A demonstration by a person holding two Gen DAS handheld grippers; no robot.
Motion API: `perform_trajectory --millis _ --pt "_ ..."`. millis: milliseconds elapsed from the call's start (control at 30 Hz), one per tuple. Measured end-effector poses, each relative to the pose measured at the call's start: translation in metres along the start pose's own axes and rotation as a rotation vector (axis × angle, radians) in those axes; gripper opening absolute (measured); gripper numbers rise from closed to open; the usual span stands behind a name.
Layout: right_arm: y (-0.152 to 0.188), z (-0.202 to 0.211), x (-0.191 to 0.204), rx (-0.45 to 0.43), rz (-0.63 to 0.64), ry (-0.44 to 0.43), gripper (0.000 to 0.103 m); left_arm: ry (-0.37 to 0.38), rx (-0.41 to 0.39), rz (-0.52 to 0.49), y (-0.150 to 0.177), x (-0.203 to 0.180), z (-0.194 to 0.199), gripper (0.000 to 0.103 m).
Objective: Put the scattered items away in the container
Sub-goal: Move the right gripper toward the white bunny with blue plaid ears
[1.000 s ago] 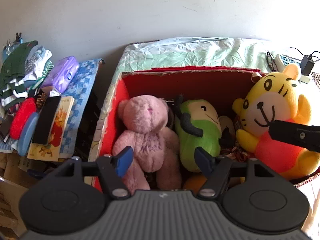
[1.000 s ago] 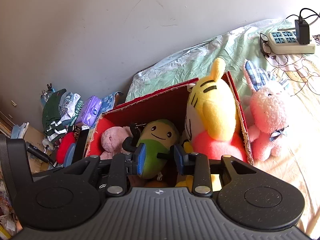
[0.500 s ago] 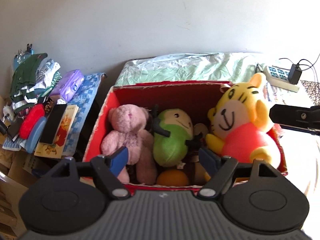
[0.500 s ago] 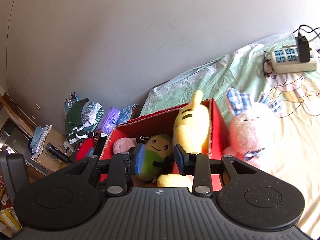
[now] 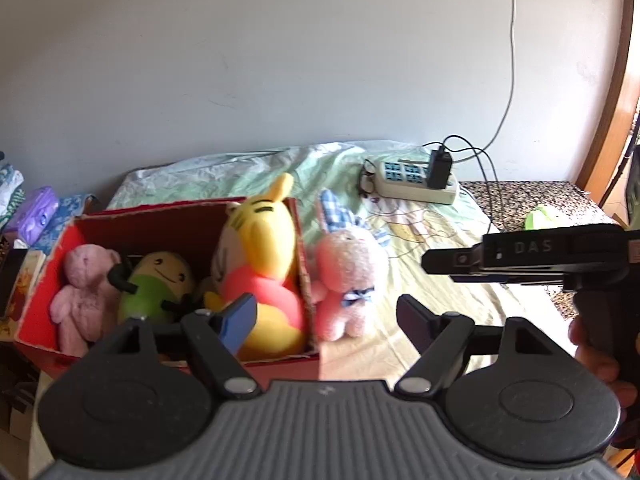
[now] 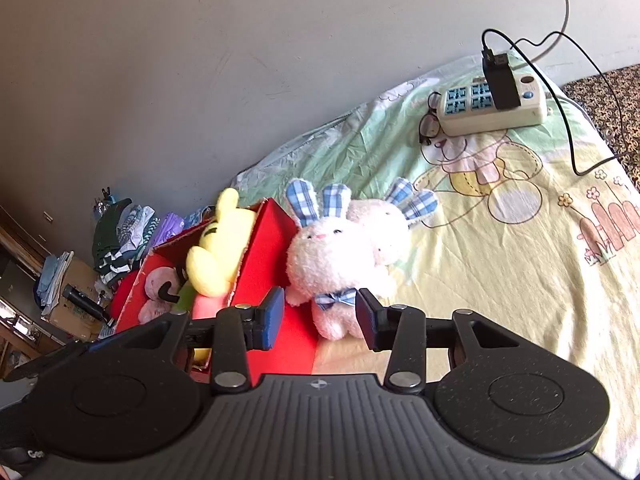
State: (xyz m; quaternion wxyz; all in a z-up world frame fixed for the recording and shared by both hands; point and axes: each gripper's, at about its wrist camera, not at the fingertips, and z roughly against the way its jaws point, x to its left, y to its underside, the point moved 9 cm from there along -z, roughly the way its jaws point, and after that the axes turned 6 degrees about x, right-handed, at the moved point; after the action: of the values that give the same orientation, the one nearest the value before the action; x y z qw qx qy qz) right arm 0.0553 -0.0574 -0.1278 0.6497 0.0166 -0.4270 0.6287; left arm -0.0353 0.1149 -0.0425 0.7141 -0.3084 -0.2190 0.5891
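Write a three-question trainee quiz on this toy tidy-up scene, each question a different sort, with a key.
1. True or false: the pink bunny with checked blue ears already lies inside the red box.
2. Multiple choice: what stands on the bed sheet near the wall? A) a lamp B) a power strip with a black charger plugged in C) a kettle
3. Fill in: the right gripper has its jaws ____, with the bunny seen between them.

Key: 1 false, it sits on the sheet against the box's outer wall; 2 B; 3 open.
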Motion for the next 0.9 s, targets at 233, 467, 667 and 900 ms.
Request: perform_trajectory --millis 233,467,667,900 --pt "-0.006 -0.008 -0.04 0.058 -0.062 -0.034 0.045 0.145 -0.015 -0.064 0.013 -0.061 -0.028 0.088" --pt "-0.025 -0.015 -0.056 0.125 -0.004 -0.05 0.046 0.12 -0.02 -0.063 0.026 -0.076 -0.083 0.089" --pt "-0.034 -0.039 -0.042 0.181 0.165 -0.074 0.055 0.063 -0.02 0.005 0.042 -0.068 -0.115 0.089" --pt "-0.031 -0.077 -0.016 0.253 0.323 -0.13 0.057 0.037 -0.029 0.056 0.053 -0.068 -0.134 0.092"
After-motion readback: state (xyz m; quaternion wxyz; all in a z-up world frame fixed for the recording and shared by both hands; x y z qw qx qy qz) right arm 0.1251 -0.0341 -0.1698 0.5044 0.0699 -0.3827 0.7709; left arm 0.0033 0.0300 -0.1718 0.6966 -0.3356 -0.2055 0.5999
